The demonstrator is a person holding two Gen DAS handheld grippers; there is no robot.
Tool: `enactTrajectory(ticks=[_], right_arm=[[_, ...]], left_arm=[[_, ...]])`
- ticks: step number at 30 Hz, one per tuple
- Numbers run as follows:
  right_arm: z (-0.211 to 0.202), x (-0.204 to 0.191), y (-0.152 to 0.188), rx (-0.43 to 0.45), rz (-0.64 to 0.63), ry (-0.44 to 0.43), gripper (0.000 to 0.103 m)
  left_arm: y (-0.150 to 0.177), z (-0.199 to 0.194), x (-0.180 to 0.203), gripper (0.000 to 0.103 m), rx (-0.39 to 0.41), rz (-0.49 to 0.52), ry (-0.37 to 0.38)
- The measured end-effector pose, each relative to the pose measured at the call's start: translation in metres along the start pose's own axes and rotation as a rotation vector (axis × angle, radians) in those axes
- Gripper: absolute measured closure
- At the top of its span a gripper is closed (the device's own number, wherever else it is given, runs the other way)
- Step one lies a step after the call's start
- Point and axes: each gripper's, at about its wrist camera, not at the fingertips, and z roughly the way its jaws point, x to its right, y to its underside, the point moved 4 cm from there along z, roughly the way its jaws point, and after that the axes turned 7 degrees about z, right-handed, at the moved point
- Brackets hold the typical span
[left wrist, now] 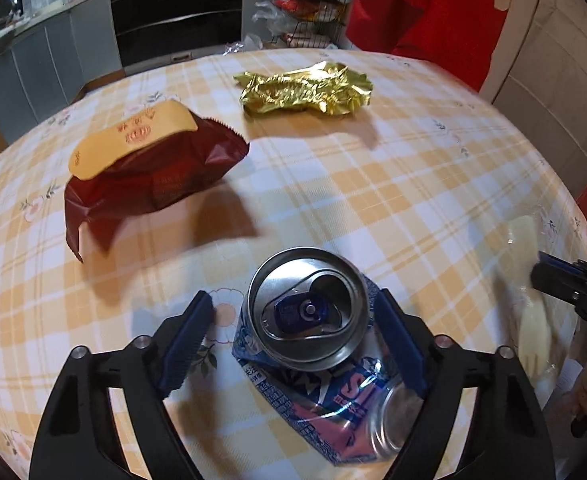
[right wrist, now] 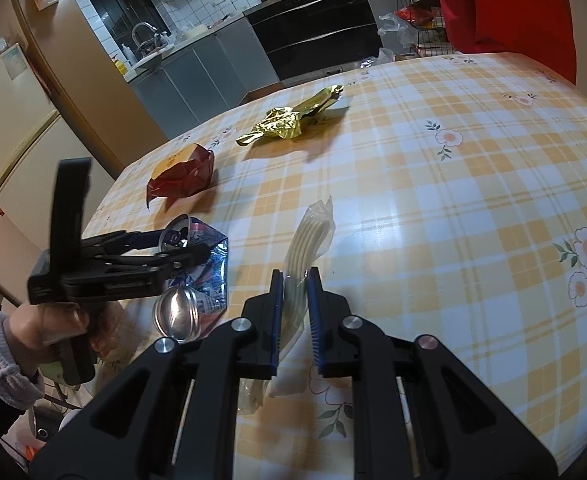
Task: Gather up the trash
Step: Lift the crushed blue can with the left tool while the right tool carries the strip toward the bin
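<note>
A crushed blue and pink drink can (left wrist: 313,344) lies on the checked tablecloth (left wrist: 413,184). My left gripper (left wrist: 293,296) straddles it with open jaws; the right pad sits against the can and the left pad stands clear of it. My right gripper (right wrist: 295,280) is shut on a white plastic fork in a clear wrapper (right wrist: 313,232), held just above the cloth. The left wrist view shows the fork (left wrist: 531,320) at the right edge. Farther back lie a dark red snack wrapper (left wrist: 153,176) and a crumpled gold foil wrapper (left wrist: 305,94).
The round table's edge curves close on the left, beside the can (right wrist: 209,268). A person in red (left wrist: 433,8) stands at the far side. Behind are a wire snack rack (left wrist: 309,4), a black oven (right wrist: 313,36) and grey kitchen cabinets (right wrist: 197,76).
</note>
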Motion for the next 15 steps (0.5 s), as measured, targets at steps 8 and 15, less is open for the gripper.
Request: enactTrajectory(ticks=[8, 15], right_arm=[[-0.01, -0.005, 0.003, 0.004, -0.013, 0.001, 0.087], [-0.029, -0.016, 0.003, 0.03, -0.036, 0.014, 0.087]], left_arm=[[0.01, -0.021, 0.006, 0.044, 0.043, 0.006, 0.0], [0.021, -0.067, 0.012, 0.045, 0.108, -0.003, 0.002]])
